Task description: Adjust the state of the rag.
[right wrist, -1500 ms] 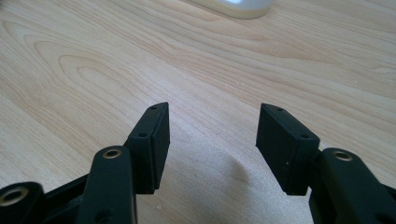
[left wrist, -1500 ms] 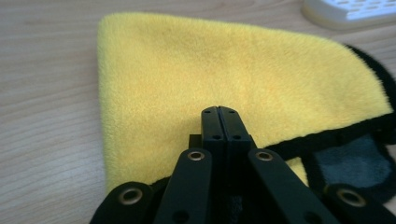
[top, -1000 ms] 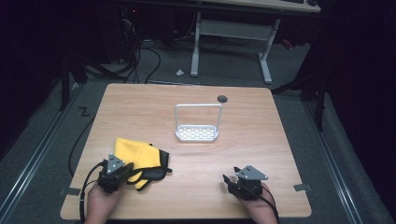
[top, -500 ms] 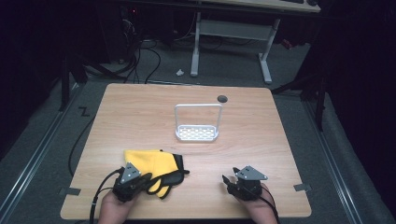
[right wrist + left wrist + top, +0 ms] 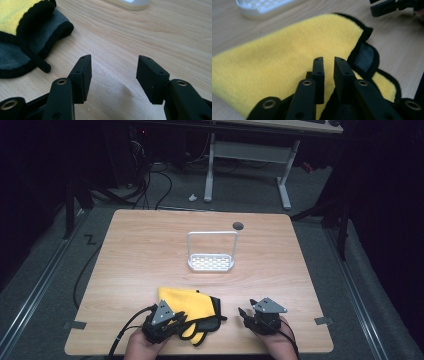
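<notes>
A yellow cloth (image 5: pixel 186 301) with a black edge and grey underside lies folded on the wooden table (image 5: pixel 150 250) near its front edge. My left gripper (image 5: pixel 184 321) sits over its near part. In the left gripper view the jaws (image 5: pixel 329 62) are nearly together and pinch the cloth (image 5: pixel 282 52) low down between them. My right gripper (image 5: pixel 243 314) rests to the right of the cloth, jaws apart (image 5: pixel 113 67) over bare wood. The cloth's grey fold (image 5: pixel 37 32) lies to their left, untouched.
A small white perforated rack (image 5: pixel 211 262) with a tall wire frame stands mid-table, beyond the cloth. A dark round hole (image 5: pixel 238 225) marks the table's far side. The right gripper's black jaw tips (image 5: pixel 387 6) show at the top right of the left gripper view.
My left gripper has moved to the right along the front edge, and the cloth has come with it, closer to the right gripper. The right gripper has stayed put.
</notes>
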A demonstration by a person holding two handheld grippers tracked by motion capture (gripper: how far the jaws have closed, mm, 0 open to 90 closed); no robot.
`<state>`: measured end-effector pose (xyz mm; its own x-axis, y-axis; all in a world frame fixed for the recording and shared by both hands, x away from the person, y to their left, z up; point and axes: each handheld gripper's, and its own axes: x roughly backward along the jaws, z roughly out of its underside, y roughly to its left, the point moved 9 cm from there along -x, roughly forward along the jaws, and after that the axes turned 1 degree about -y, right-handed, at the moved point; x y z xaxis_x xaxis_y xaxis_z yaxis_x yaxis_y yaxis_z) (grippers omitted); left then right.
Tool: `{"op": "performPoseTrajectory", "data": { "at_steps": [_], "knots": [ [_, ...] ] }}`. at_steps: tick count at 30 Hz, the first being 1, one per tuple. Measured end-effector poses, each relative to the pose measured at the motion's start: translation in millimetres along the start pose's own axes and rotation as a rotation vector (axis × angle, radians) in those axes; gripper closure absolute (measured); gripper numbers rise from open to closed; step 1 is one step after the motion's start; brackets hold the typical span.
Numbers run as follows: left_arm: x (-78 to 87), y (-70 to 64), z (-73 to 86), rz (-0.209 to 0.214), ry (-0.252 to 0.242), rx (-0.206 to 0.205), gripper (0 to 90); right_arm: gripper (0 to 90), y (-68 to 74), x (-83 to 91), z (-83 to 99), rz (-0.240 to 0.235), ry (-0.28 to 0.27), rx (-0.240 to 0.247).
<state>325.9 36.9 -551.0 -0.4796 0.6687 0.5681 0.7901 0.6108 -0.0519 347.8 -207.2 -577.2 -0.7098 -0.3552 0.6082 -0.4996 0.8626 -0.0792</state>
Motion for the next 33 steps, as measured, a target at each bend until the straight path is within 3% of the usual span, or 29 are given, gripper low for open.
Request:
{"op": "performPoseTrajectory", "data": {
  "at_steps": [3,4,5,8,12,16,20,22,26,30,33],
  "knots": [
    [-1.9,-5.9,-8.6,0.022,-0.009,-0.001,65.4,46.7,0.0,-0.5,0.3,-0.002,0.002,-0.002],
    [-10.4,-15.1,-14.5,0.061,0.0,0.012,62.6,46.6,0.4,-0.6,0.3,-0.002,0.003,-0.003],
    [-16.6,-19.8,-15.5,0.073,0.021,0.005,59.7,46.7,0.6,-0.5,0.2,-0.002,0.002,0.0],
    [-35.0,-27.0,-16.1,0.037,0.069,-0.047,56.8,46.6,1.3,0.4,0.0,-0.005,-0.001,0.001],
    [-51.5,-24.8,-10.1,-0.003,0.124,-0.057,52.3,46.6,0.5,1.4,0.4,-0.003,-0.002,-0.007],
    [-53.0,-23.5,-8.3,-0.043,0.124,-0.079,58.1,46.6,-0.3,0.6,0.8,-0.005,-0.001,-0.007],
    [-51.6,-18.5,-7.7,-0.065,0.122,-0.075,74.9,46.6,0.8,0.3,0.2,-0.007,-0.002,-0.003],
    [-50.7,-15.7,-8.2,-0.065,0.115,-0.067,81.3,46.6,1.5,0.3,0.1,-0.009,-0.003,0.001],
    [-43.0,-12.2,-15.5,-0.032,0.061,0.007,84.1,46.6,1.5,0.5,0.7,-0.008,0.0,-0.002],
    [-23.7,-4.4,-30.3,-0.012,-0.026,0.068,84.7,46.7,1.5,-0.1,1.0,-0.01,0.002,-0.006],
    [-4.2,10.4,-39.4,-0.031,-0.085,0.103,85.0,46.7,2.3,-0.2,0.7,-0.014,0.001,0.0]
  ]
}}
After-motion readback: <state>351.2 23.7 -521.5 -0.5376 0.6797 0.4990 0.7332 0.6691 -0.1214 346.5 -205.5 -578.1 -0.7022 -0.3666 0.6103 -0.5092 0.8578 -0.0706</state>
